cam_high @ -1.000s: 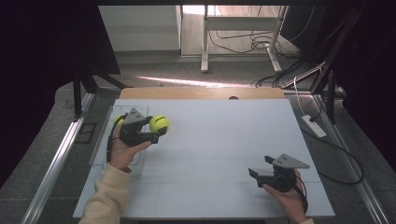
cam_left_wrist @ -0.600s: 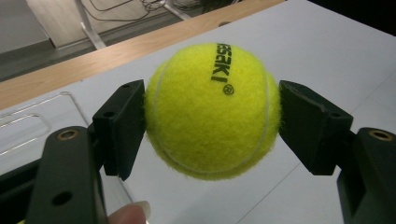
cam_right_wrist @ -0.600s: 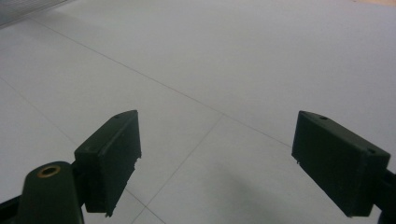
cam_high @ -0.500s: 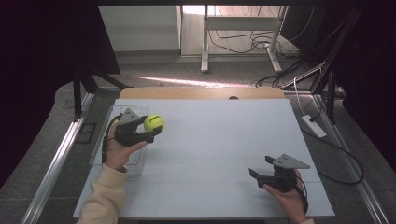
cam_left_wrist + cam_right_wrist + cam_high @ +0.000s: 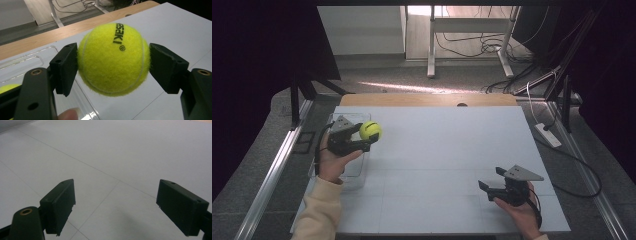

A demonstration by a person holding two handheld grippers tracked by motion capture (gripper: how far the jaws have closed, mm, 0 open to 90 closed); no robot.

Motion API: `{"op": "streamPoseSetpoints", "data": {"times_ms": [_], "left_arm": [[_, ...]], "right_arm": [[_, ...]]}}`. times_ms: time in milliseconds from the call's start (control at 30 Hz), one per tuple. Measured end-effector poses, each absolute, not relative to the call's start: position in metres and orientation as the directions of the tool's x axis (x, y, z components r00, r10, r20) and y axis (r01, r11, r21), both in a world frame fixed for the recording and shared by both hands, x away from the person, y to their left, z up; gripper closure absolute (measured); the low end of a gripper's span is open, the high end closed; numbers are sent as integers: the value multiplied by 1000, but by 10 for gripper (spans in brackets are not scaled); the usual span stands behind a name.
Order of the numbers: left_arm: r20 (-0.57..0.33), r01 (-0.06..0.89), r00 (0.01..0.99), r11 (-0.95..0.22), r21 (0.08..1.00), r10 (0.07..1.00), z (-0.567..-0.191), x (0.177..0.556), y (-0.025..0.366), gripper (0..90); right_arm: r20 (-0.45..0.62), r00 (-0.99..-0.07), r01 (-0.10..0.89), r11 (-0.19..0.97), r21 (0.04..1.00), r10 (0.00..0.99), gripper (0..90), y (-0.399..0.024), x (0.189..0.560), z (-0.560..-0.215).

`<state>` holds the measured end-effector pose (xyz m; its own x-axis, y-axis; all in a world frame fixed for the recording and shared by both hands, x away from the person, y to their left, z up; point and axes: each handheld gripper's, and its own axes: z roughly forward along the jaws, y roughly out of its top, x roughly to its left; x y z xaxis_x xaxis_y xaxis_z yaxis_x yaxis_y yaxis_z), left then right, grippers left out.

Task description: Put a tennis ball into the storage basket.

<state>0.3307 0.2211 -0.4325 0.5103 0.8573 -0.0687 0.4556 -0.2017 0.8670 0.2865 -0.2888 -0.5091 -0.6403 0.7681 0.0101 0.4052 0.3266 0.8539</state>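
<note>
At the left of the high view, the left tongs (image 5: 364, 140) stay clenched on a yellow tennis ball (image 5: 370, 130), which over the past second has drifted slightly leftward, held above the edge of a clear plastic tray (image 5: 354, 171) at the left side of the white worktop (image 5: 447, 150). The small shift suggests the ball is being carried over the tray, where a second yellow ball (image 5: 6, 88) peeks in. At lower right, the right tongs (image 5: 492, 180) hang released and idle.
</note>
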Motion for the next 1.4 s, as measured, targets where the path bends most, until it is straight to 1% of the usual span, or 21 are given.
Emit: {"op": "streamPoseSetpoints", "data": {"times_ms": [500, 967, 1400], "left_arm": [[-79, 475, 471, -178, 862, 879, -435, 331, 234, 277], [-80, 515, 403, -154, 843, 912, -444, 335, 250, 277], [-86, 521, 360, -124, 845, 929, -442, 331, 269, 278]], "right_arm": [[10, -639, 406, 326, 854, 769, 151, -289, 286, -509], [9, -641, 405, 329, 853, 767, 151, -288, 286, -510], [8, -643, 405, 331, 852, 766, 151, -288, 287, -510]]}}
